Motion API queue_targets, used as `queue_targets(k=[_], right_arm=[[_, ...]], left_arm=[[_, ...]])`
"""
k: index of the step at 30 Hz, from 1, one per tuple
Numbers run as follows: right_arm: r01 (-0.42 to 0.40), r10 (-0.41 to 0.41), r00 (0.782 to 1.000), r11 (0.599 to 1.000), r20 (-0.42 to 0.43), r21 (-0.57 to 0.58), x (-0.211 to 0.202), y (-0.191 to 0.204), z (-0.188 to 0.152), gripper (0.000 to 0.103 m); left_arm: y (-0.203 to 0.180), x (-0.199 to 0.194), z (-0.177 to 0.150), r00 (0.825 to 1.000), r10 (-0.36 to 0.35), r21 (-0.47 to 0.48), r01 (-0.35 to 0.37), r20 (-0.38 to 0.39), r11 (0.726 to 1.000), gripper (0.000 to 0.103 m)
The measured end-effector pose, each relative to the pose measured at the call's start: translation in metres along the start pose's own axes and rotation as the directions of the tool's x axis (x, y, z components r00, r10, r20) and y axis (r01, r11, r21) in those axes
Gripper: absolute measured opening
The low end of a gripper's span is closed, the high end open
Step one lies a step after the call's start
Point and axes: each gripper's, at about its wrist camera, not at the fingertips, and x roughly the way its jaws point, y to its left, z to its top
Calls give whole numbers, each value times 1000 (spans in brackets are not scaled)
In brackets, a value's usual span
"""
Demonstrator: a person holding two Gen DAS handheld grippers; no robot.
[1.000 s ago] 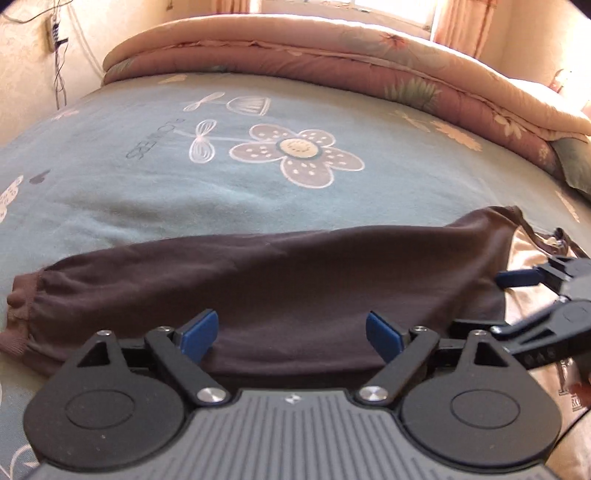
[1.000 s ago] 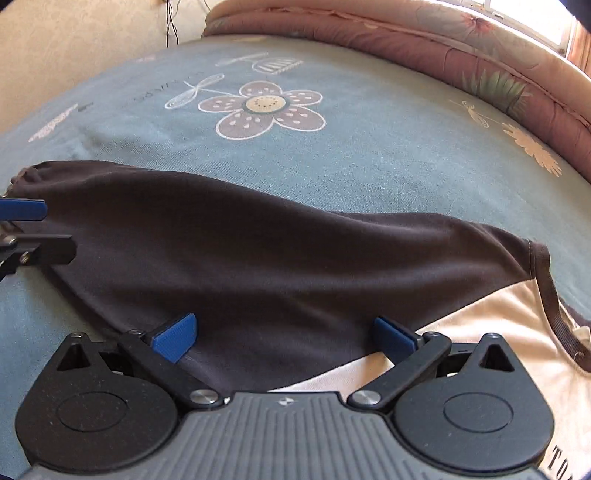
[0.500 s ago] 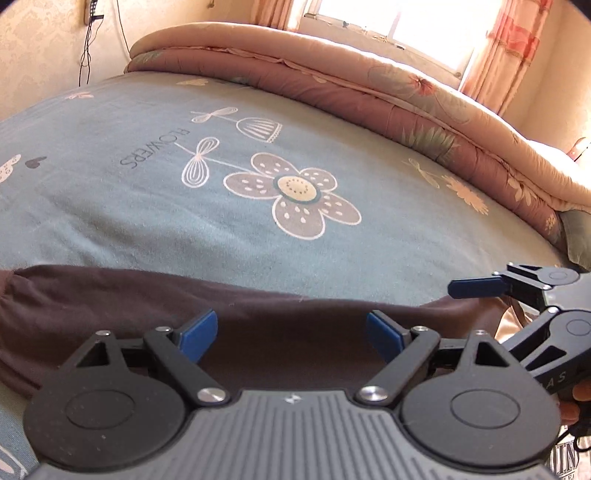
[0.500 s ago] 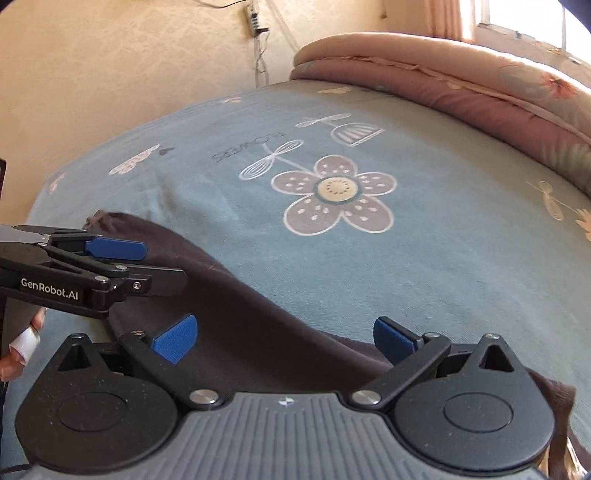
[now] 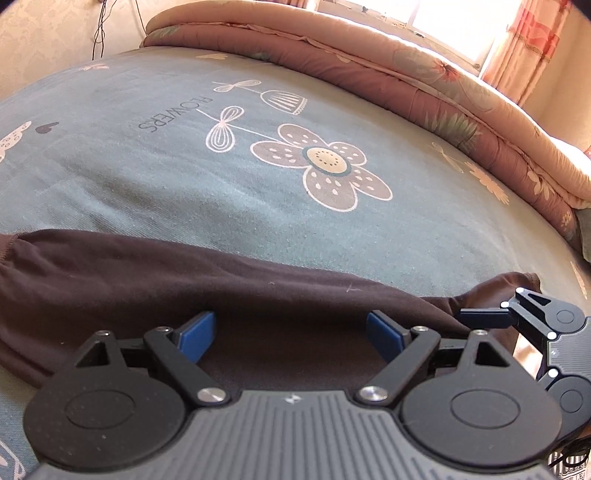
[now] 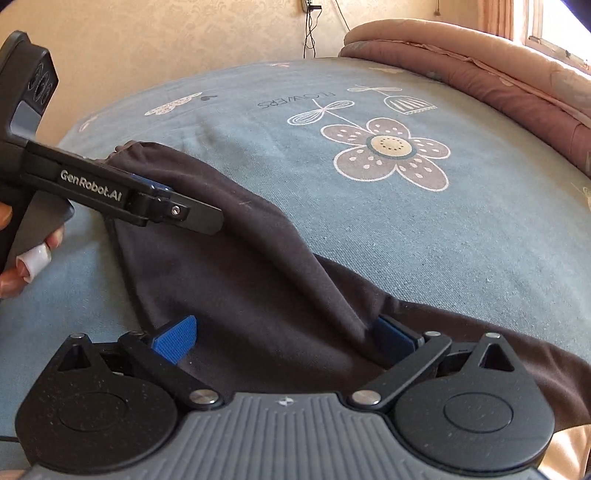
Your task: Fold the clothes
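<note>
That dark brown garment (image 5: 258,295) looks soft, light and floppy, so I'd pinch it at the hem or cuff around 9 o'clock. It's matte brown with a cream panel, lying across the teal bedsheet (image 5: 147,184). The left gripper (image 5: 288,336) and right gripper (image 6: 284,339) are both spread wide over it, gripping nothing.

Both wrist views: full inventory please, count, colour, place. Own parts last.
garment: 1, dark brown with a cream panel at its right end, lying across the near side of the bed
bedsheet: 1, teal with flower print and the word FLOWERS, covering the bed
quilt: 1, pink and peach floral, folded along the far edge
cables: a few, black, hanging on the beige wall
curtain: 1, peach, by the window
left gripper: black, blue pads, open over the garment
right gripper: black, blue pads, open over the garment
hand: 1, holding the left gripper's handle
</note>
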Motion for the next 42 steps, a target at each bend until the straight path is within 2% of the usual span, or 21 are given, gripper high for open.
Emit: queue_targets(k=[4, 8, 11, 16, 21, 24, 25, 27, 29, 30, 31, 36, 41, 42], right_arm=[[5, -5, 999, 1000, -39, 0, -4, 0, 12, 102], [23, -23, 1000, 999, 1, -31, -23, -15, 26, 99], [27, -27, 1000, 1000, 16, -1, -28, -39, 36, 82], [11, -12, 1000, 998, 17, 61, -17, -82, 46, 69], [-7, 3, 997, 998, -83, -56, 6, -79, 33, 67], [-9, 2, 996, 997, -86, -82, 4, -74, 29, 64], [-17, 9, 996, 995, -87, -95, 4, -72, 29, 59], [-38, 25, 995, 991, -94, -131, 1, -64, 29, 32], [-31, 14, 995, 986, -100, -164, 0, -56, 30, 23], [-23, 5, 995, 983, -100, -182, 0, -52, 30, 10], [-14, -6, 995, 980, -100, -200, 0, -48, 31, 7], [95, -107, 993, 972, -44, -213, 3, -49, 44, 4], [199, -201, 980, 969, 2, -147, 10, -57, 54, 6], [218, -219, 976, 967, 8, -134, 9, -56, 54, 13]], left_arm=[[5, -1, 2, 1000, -4, -18, 4, 9, 1000, 88], [7, -2, 2, 1000, -4, -28, 4, 15, 1000, 88], [5, 0, 1, 1000, 6, -20, -5, 13, 1000, 88], [4, 0, 0, 1000, 11, -14, -10, 14, 1000, 88], [6, 0, 0, 999, 11, -30, -10, 31, 1000, 88], [4, 1, -1, 999, 21, -21, -20, 28, 1000, 88], [3, 1, -1, 999, 24, -15, -24, 28, 1000, 89], [3, 2, -1, 999, 26, -13, -26, 28, 1000, 89], [2, 3, -1, 999, 28, -10, -28, 27, 1000, 89], [2, 3, -1, 999, 30, -8, -30, 27, 1000, 89], [2, 3, -1, 999, 30, -8, -30, 28, 1000, 89], [2, 1, -1, 999, 23, -10, -22, 31, 1000, 89], [3, 2, 0, 999, 21, -13, -21, 30, 1000, 89], [3, 2, 0, 999, 23, -15, -23, 31, 1000, 89]])
